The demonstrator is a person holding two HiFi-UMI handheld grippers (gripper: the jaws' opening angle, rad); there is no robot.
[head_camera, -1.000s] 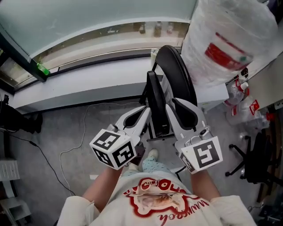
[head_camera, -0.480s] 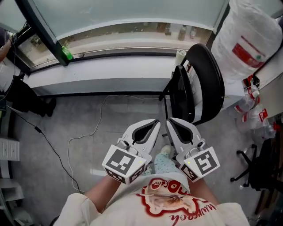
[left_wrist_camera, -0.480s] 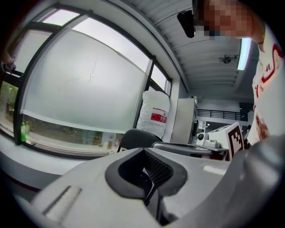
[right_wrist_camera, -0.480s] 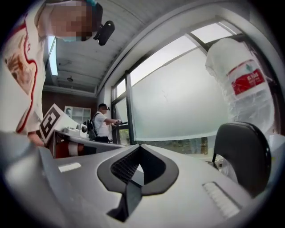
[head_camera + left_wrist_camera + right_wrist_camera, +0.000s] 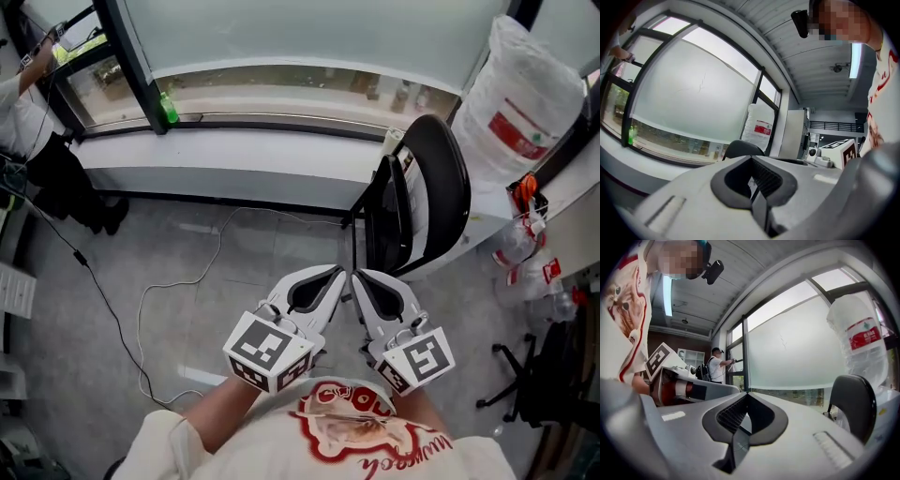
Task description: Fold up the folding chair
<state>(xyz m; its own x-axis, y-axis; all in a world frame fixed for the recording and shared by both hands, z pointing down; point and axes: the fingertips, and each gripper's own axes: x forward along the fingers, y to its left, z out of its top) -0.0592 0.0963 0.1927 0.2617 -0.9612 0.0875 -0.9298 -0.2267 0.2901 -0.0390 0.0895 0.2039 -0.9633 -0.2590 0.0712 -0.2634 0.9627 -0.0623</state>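
The black folding chair stands by the white window ledge, its seat upright close to the round backrest. The left gripper view catches its back beyond the jaws, and the right gripper view shows the chair at the right. My left gripper and right gripper are held side by side near my body, a short way in front of the chair and apart from it. Both are shut with nothing between the jaws, as seen at the left gripper and right gripper.
A white ledge runs under the window with a green bottle on it. A big wrapped water jug stands at the right above several bottles. A cable lies on the grey floor. A person stands far left. A swivel chair base is at lower right.
Both grippers have drawn back from the chair toward my body, and the head view has swung left. The chair now stands alone by the ledge.
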